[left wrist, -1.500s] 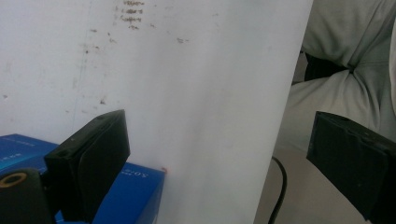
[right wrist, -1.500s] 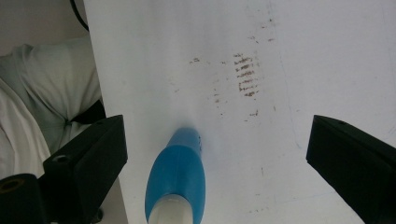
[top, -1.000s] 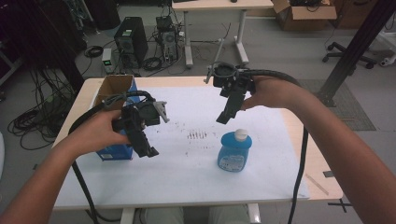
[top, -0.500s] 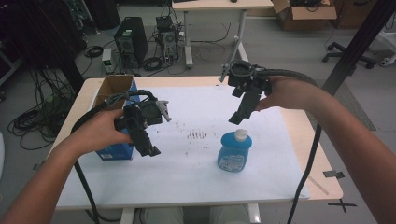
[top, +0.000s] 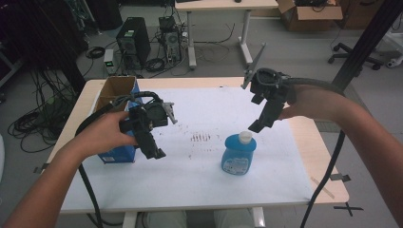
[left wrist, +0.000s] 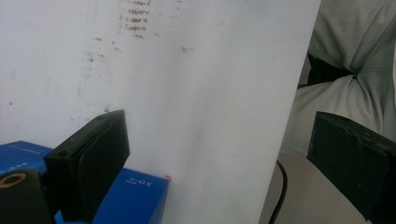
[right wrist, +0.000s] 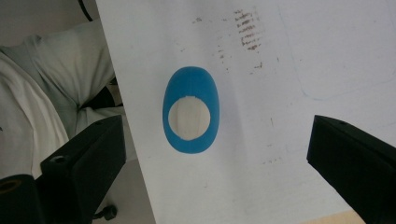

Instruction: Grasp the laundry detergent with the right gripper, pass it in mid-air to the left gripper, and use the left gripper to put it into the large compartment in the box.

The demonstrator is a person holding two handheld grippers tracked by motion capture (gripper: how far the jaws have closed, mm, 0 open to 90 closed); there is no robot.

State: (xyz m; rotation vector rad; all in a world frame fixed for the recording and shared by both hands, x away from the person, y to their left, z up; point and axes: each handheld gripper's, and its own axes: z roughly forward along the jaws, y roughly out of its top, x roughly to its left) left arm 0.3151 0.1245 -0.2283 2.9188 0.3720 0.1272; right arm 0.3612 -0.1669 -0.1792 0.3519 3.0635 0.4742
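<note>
A blue bottle [top: 238,153] with a white cap stands upright on the white table top [top: 204,175], right of the middle. My right gripper [top: 255,126] hangs in the air just above and to the right of it, jaws wide open and empty. From straight above, the bottle [right wrist: 190,115] lies between and beyond those jaws in the right gripper view. My left gripper [top: 157,153] hovers open at the left, beside a blue box [top: 114,153]. The box's corner [left wrist: 135,198] sits by the left jaw in the left gripper view.
An open cardboard box [top: 114,90] stands at the table's back left behind the blue box. Brown smudges [top: 200,137] mark the sheet's middle. The table's near edge [left wrist: 280,140] lies close to the left gripper, with the person's clothing beyond it.
My right gripper has moved to the right and slightly up, away from above the bottle's cap. The left gripper has stayed in place by the blue box.
</note>
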